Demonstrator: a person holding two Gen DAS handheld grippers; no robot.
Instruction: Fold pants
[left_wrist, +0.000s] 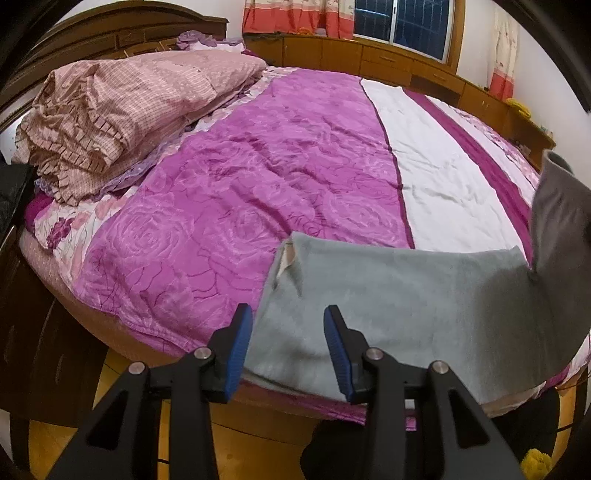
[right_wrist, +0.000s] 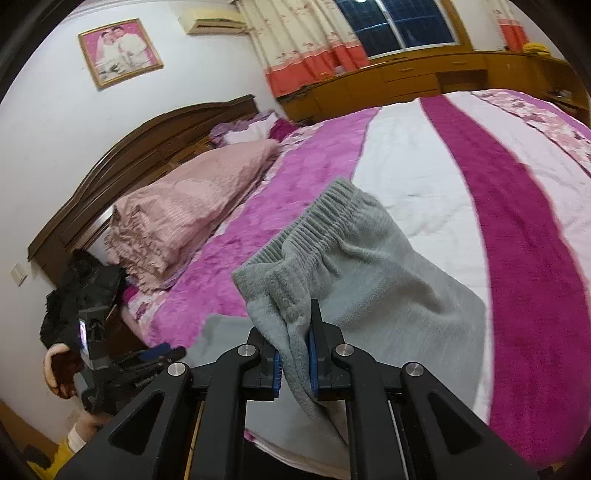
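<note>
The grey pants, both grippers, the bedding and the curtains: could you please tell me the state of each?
Grey pants: waistband end lifted off the bed, the rest lying on the bedspread.
Right gripper: shut on the pants.
Left gripper: open, holding nothing.
Bedspread: spread out, wrinkled.
Pink quilt: bunched by the headboard.
Curtains: drawn aside, window uncovered.
</note>
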